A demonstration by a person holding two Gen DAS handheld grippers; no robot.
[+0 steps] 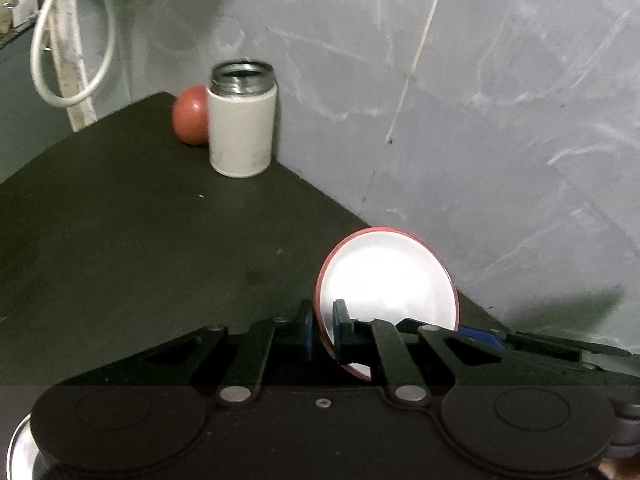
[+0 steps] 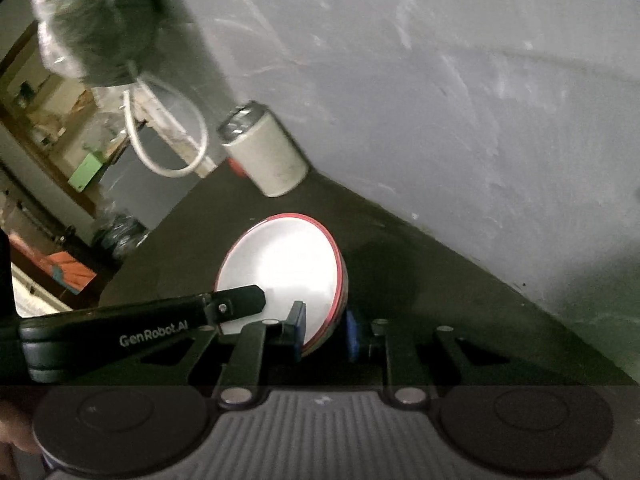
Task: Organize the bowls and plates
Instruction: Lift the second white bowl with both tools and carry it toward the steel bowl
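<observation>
Both grippers, left [image 1: 322, 334] and right [image 2: 325, 330], are clamping one plate [image 1: 390, 276] rim, risking it twisting loose onto the table [image 1: 140, 240].

left gripper [image 1: 323, 330]: matte black linkage arms; blue finger pads; silver pivot pins; two round black discs | right gripper [image 2: 326, 330]: same black build; ribbed grey centre panel; white "GenRobot.AI" lettering on the other gripper's side

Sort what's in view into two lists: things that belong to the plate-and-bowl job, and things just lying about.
Belongs to the job:
- red-rimmed plate, held on edge
- left gripper, shut on its rim
- right gripper, shut on its rim

Just lying about:
- white canister
- red ball
- white cable
</observation>
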